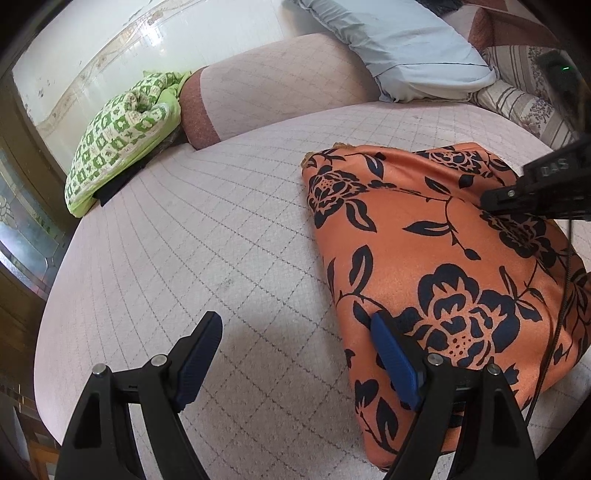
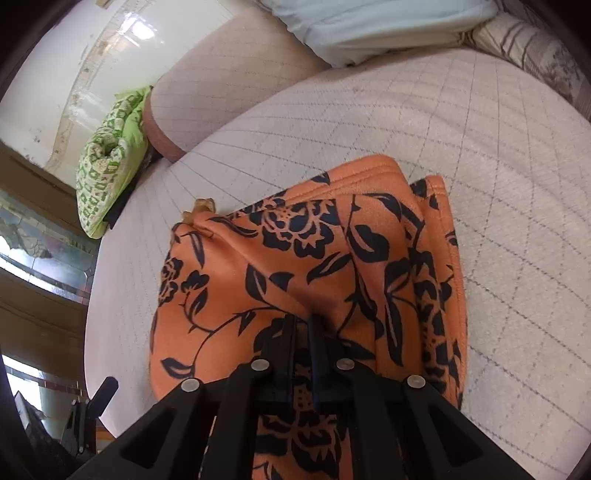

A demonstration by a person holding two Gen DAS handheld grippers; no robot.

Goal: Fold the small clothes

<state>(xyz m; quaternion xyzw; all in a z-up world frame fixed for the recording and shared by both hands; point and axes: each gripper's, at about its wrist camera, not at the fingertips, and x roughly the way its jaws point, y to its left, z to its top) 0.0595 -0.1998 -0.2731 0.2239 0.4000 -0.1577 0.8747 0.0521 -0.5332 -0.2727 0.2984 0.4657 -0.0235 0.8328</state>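
Your left gripper (image 1: 295, 354) stands wide apart at the lower frame, beside the orange garment (image 1: 436, 266); your right gripper (image 2: 303, 325) is pinched together on its fabric.

An orange cloth with dark flowers (image 2: 295, 266) lies on a big pale sofa seat with thin lines (image 2: 498, 155). The right gripper (image 2: 303, 325) points down at the cloth, and its two black fingers (image 2: 286, 354) are almost together, pinching a bit of the cloth near the middle. Far off on the left, a green and white cushion (image 2: 110, 162) leans by the sofa arm, and a light blue pillow (image 2: 369, 26) sits at the back.
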